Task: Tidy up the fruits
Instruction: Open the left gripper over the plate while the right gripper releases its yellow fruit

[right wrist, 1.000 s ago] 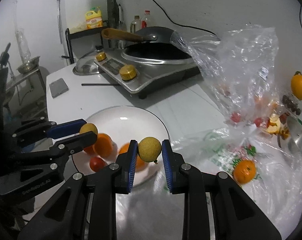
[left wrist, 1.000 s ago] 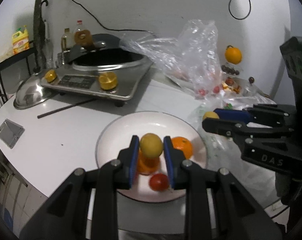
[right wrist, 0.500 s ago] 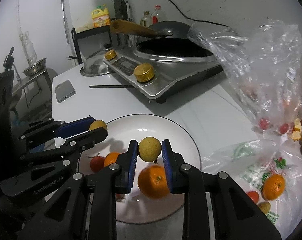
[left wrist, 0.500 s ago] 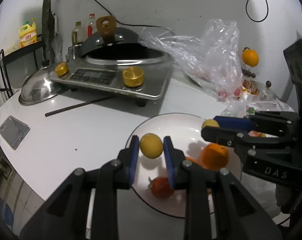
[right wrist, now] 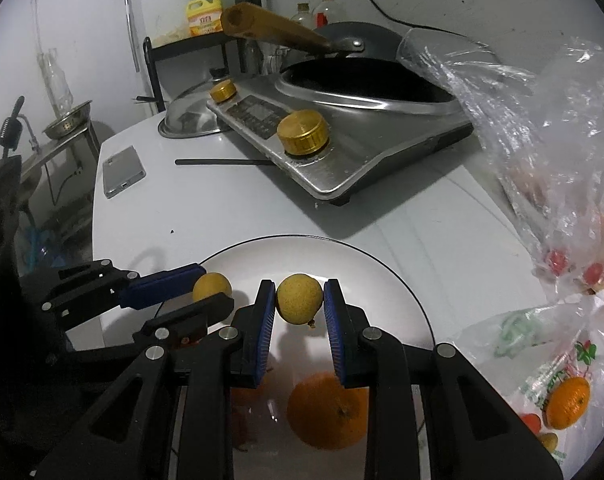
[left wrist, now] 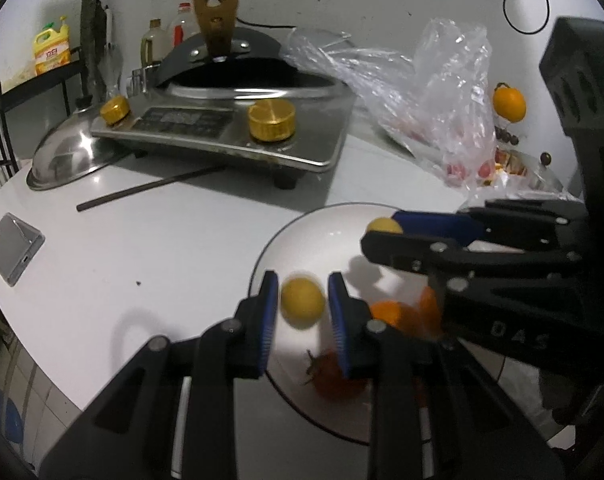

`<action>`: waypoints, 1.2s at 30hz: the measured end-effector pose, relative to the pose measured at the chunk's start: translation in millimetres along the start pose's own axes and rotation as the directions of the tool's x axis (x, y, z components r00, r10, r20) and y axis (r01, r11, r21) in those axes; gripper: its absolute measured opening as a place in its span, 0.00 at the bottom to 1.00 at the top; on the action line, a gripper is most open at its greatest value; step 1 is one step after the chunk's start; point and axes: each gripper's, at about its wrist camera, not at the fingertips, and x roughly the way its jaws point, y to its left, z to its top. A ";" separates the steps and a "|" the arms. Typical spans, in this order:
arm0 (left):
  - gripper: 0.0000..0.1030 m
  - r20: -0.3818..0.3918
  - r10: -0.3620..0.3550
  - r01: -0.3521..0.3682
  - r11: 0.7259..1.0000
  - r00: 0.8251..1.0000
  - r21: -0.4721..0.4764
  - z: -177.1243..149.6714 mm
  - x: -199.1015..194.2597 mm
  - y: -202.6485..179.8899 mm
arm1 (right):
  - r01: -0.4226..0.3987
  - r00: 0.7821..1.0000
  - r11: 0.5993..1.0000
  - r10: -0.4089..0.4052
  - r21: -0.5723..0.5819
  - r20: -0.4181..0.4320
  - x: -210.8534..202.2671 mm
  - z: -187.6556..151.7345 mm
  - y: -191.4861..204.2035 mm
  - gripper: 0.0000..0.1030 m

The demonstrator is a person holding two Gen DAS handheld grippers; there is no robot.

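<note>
A white plate (left wrist: 322, 240) (right wrist: 362, 272) on the white table holds an orange (right wrist: 328, 410) (left wrist: 390, 312) and a red tomato (left wrist: 334, 376). My left gripper (left wrist: 302, 286) hangs low over the plate's left rim, shut on a small yellow fruit (left wrist: 302, 302) that looks blurred. My right gripper (right wrist: 298, 288) is over the middle of the plate, shut on a speckled yellow fruit (right wrist: 299, 300). Each gripper also shows in the other's view, side by side and a short way apart: the right gripper (left wrist: 376, 230) and the left gripper (right wrist: 206, 286).
A steel cooker (left wrist: 222, 128) with a black wok stands behind the plate. Left of it lie a steel lid (left wrist: 66, 156), a dark stick (left wrist: 150, 188) and a phone (left wrist: 14, 246). A crumpled clear bag (right wrist: 542, 140) with more fruit, including an orange (right wrist: 568, 402), fills the right.
Both grippers have sunk toward the plate and shifted left across it, each still carrying its yellow fruit. The cooker looks nearer in both views.
</note>
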 end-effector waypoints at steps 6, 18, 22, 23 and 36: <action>0.30 0.002 0.008 -0.008 1.000 1.000 -0.013 2.9 -3.4 6.4 | -0.012 1.000 1.000 0.012 0.010 -0.020 13.1 8.2 3.0 0.26; 0.34 0.002 0.016 -0.016 0.999 1.000 -0.038 -4.1 -17.7 23.0 | -0.018 0.998 0.999 0.020 0.031 -0.054 26.6 13.4 12.6 0.26; 0.34 0.001 0.026 -0.026 0.999 1.000 -0.045 -8.9 -22.8 28.2 | -0.014 0.998 1.000 0.015 0.020 -0.059 27.3 12.5 19.1 0.26; 0.34 0.002 0.029 -0.029 0.998 1.000 -0.049 -10.3 -24.7 30.0 | -0.013 0.998 1.000 0.014 0.018 -0.061 27.8 12.4 20.7 0.26; 0.61 0.018 0.030 -0.029 0.997 0.999 -0.068 -17.8 -45.1 25.4 | 0.020 1.000 1.000 -0.019 0.018 -0.019 1.8 9.4 23.9 0.35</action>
